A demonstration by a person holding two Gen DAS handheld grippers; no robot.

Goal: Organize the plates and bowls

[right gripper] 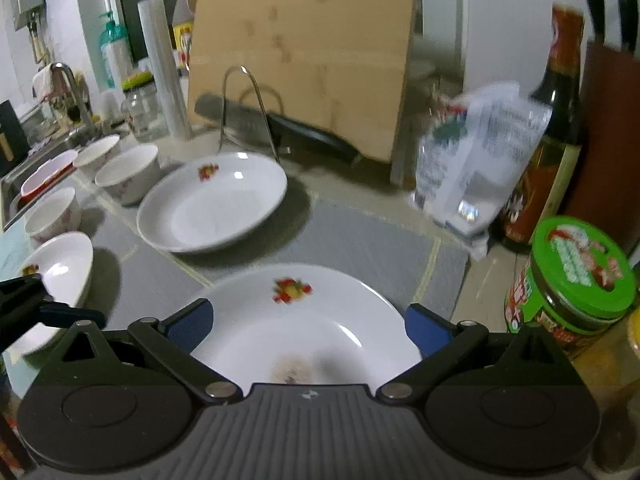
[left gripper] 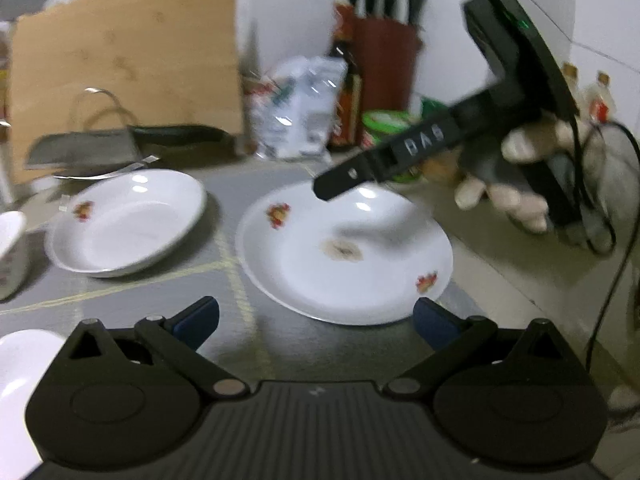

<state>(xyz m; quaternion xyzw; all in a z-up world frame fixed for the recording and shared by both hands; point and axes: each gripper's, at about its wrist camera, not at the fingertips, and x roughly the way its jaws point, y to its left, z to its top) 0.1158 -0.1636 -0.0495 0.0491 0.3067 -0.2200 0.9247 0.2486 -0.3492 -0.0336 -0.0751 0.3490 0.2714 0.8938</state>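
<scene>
**While both grippers hang empty over the near plate: notes on the pick-up**

Since neither tool has hold of anything yet, the step in hand looks like taking up the near plate (right gripper: 304, 320) so it can go with its twin. Right gripper (right gripper: 306, 330) spread wide, blue pads either side of the plate's bowl, nothing between them. Left gripper (left gripper: 316, 322) likewise spread wide, empty, just short of the plate's near rim.

To do it well, my judgement:
- take the rim, not the bowl; one pad under the lip, one on top
- come in low and flat to the counter (right gripper: 352, 236), as the plate sits flush and the lip gives little room
- glazed ware will likely be slippery, so close fully before lifting
- keep the lift level; a brownish smear marks the plate's middle, and I cannot tell whether it is residue or print

Positions:
- near plate lies directly under and ahead of the right gripper, centred between its pads
- from the left wrist view the same plate lies ahead and slightly right, with the right tool slanting over its far edge
- second plate (right gripper: 212, 200) sits farther back and left, apart from the first, near a wire rack (right gripper: 248, 108)
- small bowls (right gripper: 128, 174) cluster well to the left, toward the sink
- a green-lidded jar (right gripper: 576, 280) stands close on the right; mind the swing
</scene>
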